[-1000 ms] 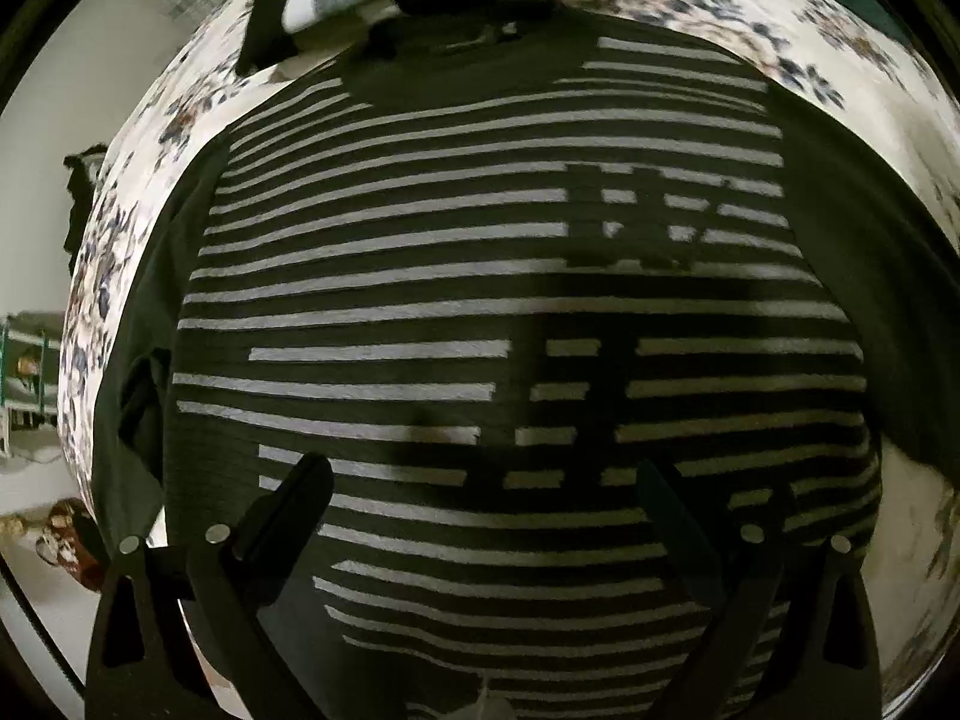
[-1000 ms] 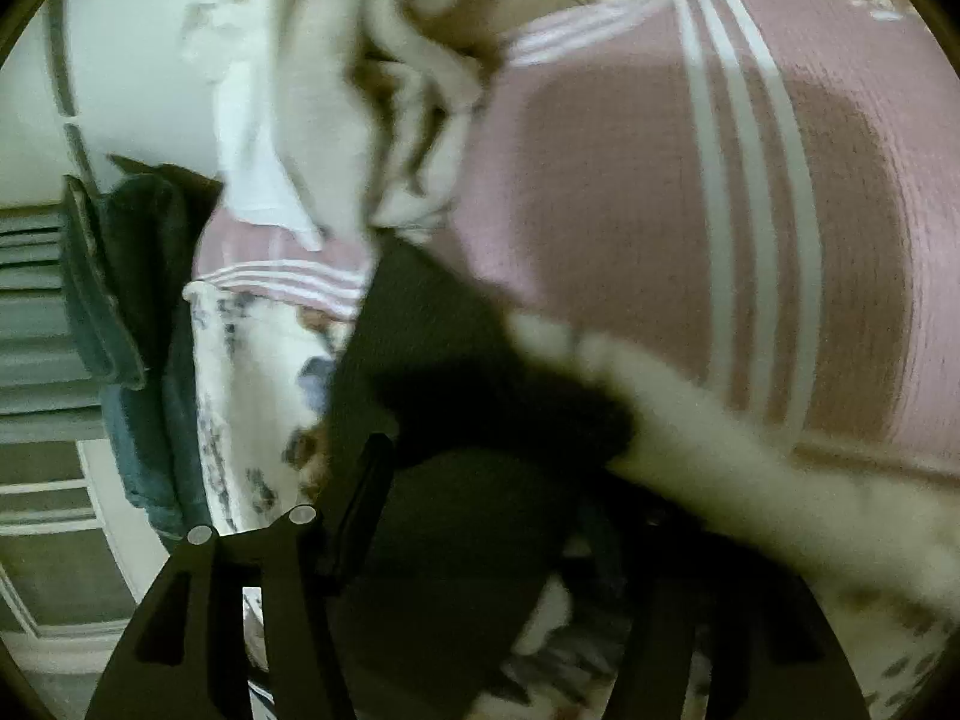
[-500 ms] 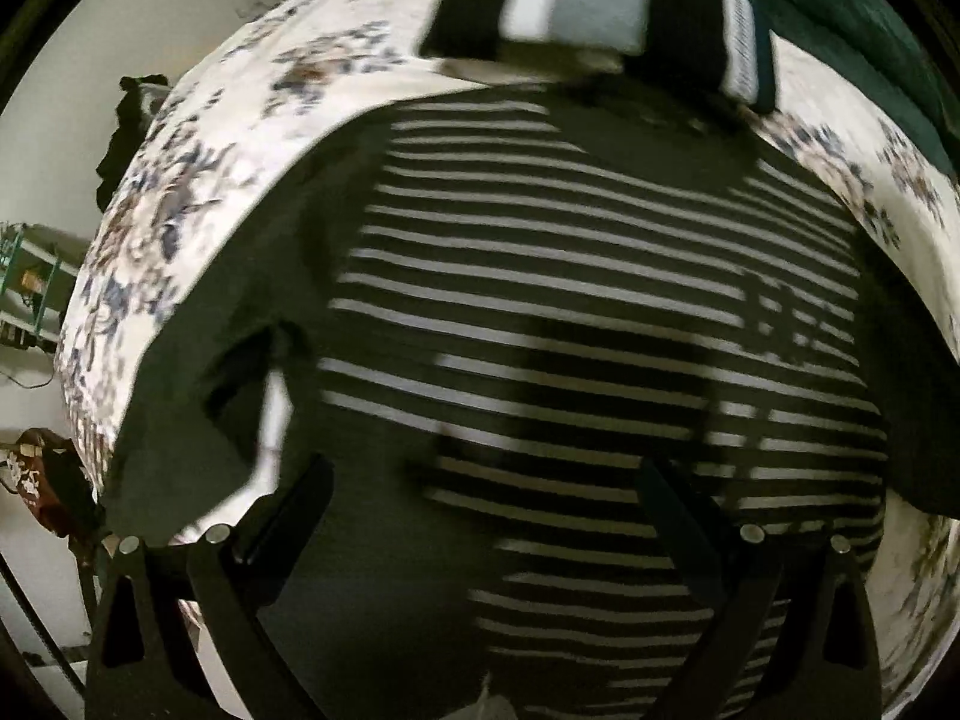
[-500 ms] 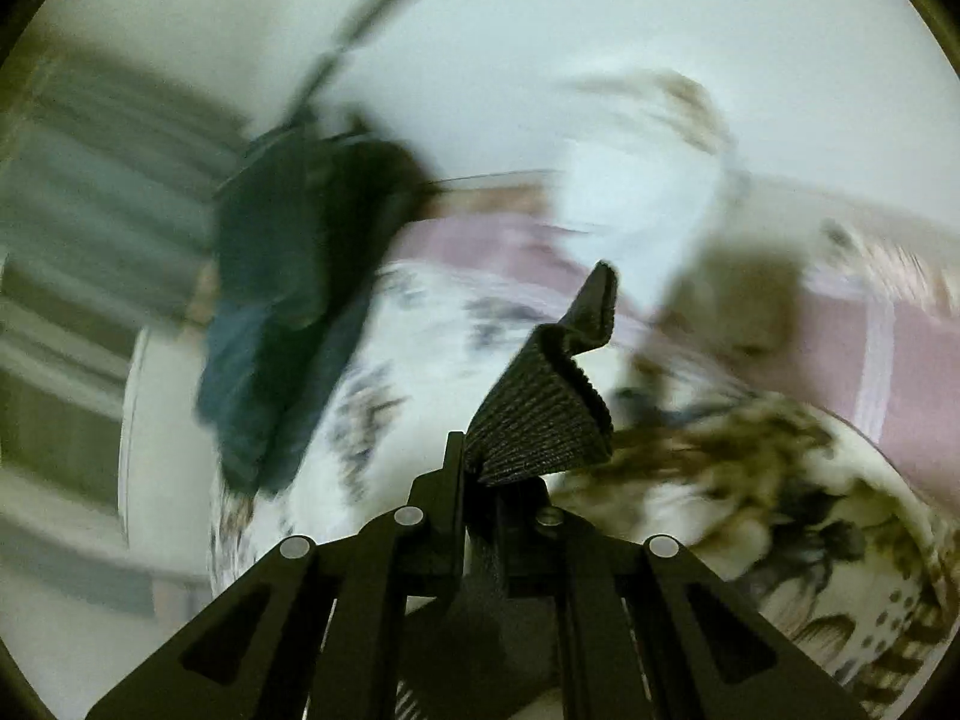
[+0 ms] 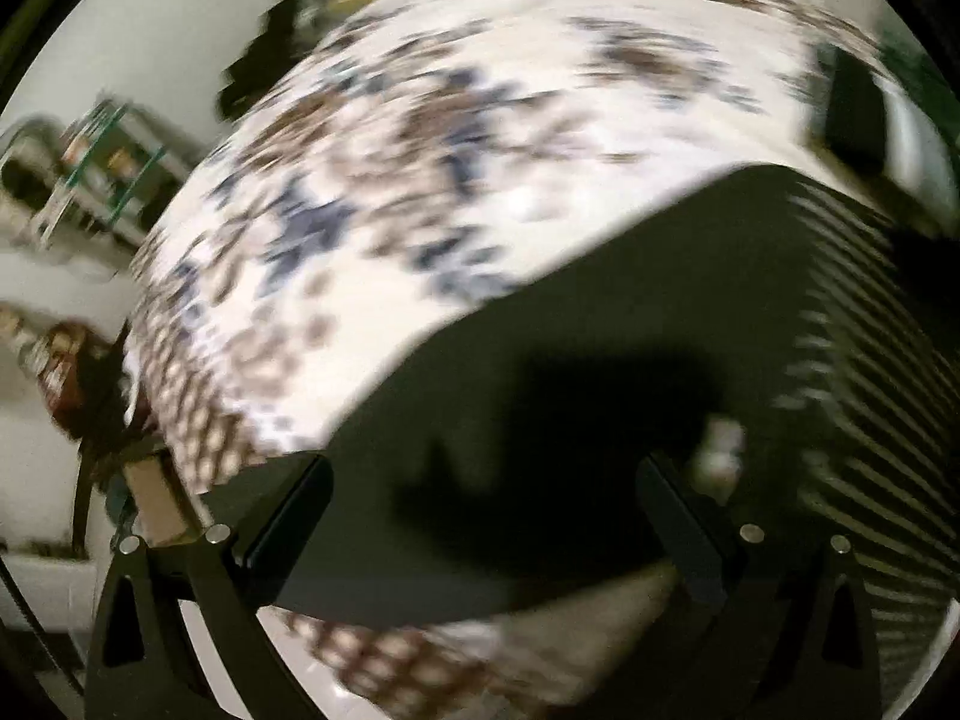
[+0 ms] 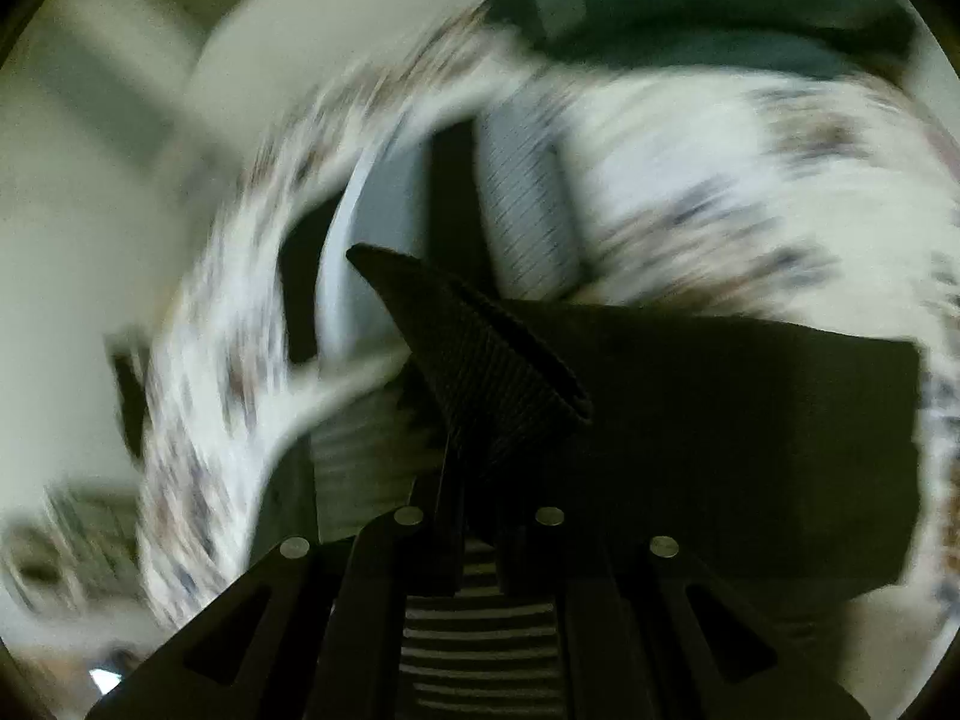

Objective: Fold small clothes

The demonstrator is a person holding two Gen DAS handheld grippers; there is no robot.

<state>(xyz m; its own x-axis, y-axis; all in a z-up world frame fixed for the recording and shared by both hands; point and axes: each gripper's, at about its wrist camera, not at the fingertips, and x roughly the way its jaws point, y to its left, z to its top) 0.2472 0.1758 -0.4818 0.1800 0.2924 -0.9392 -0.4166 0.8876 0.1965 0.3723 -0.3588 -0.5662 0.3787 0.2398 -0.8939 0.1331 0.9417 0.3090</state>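
Right gripper: fingers clenched on the dark sleeve, now carried over the striped top.
Left gripper: fingers released, swung toward the other sleeve.
Top: spread on the bed.
Meaning: first fold underway.

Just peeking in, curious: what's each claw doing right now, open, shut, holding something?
Left claw: open, empty, over the dark striped knit sweater.
Right claw: shut, pinching that sweater's dark ribbed edge.
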